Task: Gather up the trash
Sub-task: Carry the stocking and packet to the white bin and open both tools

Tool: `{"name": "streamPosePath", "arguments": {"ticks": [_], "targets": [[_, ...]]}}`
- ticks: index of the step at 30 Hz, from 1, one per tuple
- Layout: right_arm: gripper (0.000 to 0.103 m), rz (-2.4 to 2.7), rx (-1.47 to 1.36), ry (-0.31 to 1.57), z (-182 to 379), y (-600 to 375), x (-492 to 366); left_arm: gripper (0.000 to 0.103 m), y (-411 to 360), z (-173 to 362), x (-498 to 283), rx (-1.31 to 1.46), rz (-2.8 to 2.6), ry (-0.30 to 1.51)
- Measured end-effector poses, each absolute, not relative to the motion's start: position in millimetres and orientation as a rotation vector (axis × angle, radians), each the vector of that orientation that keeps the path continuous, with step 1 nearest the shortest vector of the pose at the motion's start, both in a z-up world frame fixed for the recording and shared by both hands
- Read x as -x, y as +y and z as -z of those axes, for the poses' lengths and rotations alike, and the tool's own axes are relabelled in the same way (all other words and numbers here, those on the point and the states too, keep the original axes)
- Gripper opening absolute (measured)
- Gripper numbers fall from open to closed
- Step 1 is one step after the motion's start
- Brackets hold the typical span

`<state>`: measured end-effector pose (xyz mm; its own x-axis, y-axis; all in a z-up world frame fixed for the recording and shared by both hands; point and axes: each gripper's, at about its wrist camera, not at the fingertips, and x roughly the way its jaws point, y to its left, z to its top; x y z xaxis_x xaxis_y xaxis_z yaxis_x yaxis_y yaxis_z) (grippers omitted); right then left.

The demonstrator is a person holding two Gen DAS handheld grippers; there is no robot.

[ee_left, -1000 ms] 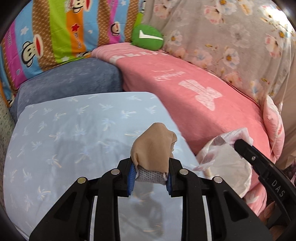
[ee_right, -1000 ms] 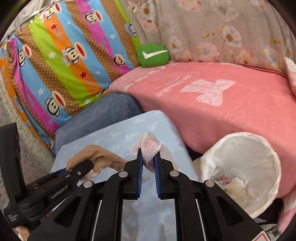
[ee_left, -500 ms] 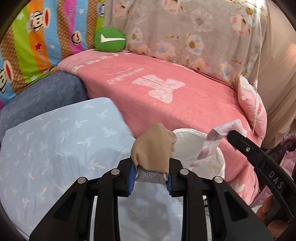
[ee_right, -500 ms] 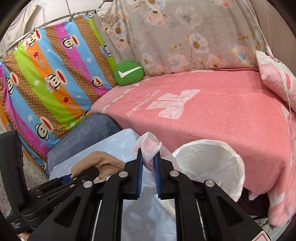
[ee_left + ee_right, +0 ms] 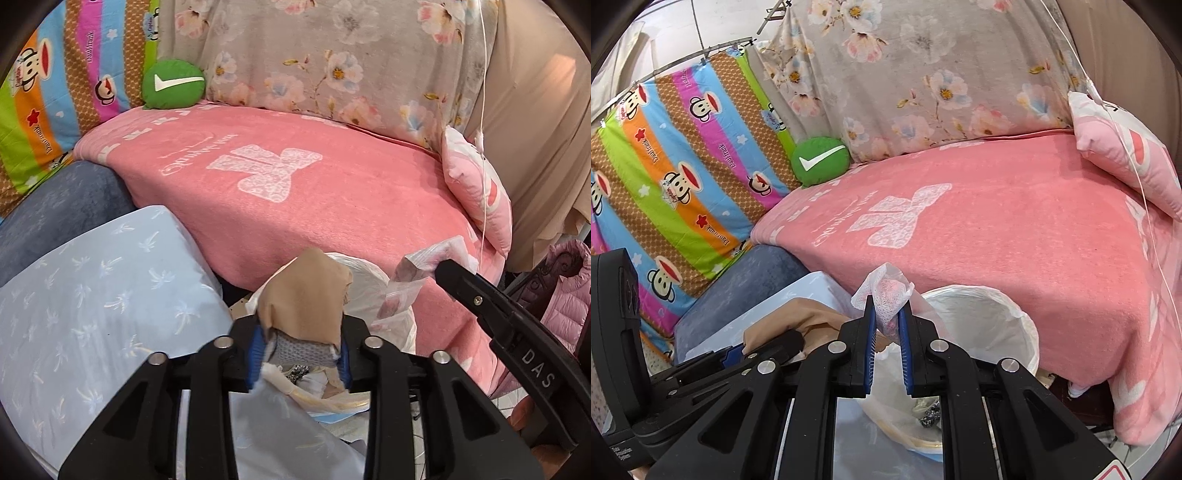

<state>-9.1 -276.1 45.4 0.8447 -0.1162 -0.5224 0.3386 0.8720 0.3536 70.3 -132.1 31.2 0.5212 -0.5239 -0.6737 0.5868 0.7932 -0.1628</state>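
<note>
A tan wad with a grey mesh part (image 5: 303, 295) sits between the blue pads of my left gripper (image 5: 301, 343). Its jaws are opening and thin gaps show at the wad's sides. It hangs over the white-lined trash bin (image 5: 373, 277), which holds several scraps. My right gripper (image 5: 886, 310) is shut on a white and pink tissue (image 5: 886, 288) just above the near rim of the trash bin (image 5: 1004, 306). In the right wrist view the left gripper (image 5: 775, 347) is at lower left with the tan wad (image 5: 805, 314). The right gripper (image 5: 447, 269) shows at the right in the left wrist view.
The bin stands between a light blue patterned cloth (image 5: 92, 302) and a sofa under a pink blanket (image 5: 332, 206). A green round cushion (image 5: 173, 85) and a pink pillow (image 5: 476, 184) lie on the sofa. A pink jacket (image 5: 565, 295) and a thin white cord (image 5: 484, 110) are at right.
Both grippers have swung to the right, from over the light blue cloth to above the bin. The left jaws have spread a little around the tan wad. The right grip is unchanged.
</note>
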Motion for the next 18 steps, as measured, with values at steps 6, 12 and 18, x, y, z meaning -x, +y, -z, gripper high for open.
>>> {"name": "streamPosePath", "arguments": {"ticks": [6, 12, 18], "targets": [[0.011, 0.266, -0.462, 0.516, -43.6, -283.9, 7.9, 0.068, -141.2, -35.2, -69.4, -0.093, 0.647, 0.739], [0.017, 0.261, -0.449, 0.514, -44.1, -282.6, 1.8, 0.069, -136.8, -36.1, -70.8, -0.094, 0.626, 0.733], [0.020, 0.244, -0.431, 0.521, -46.8, -274.1, -3.3, 0.075, -126.4, -39.2, -69.7, -0.091, 0.597, 0.713]]}}
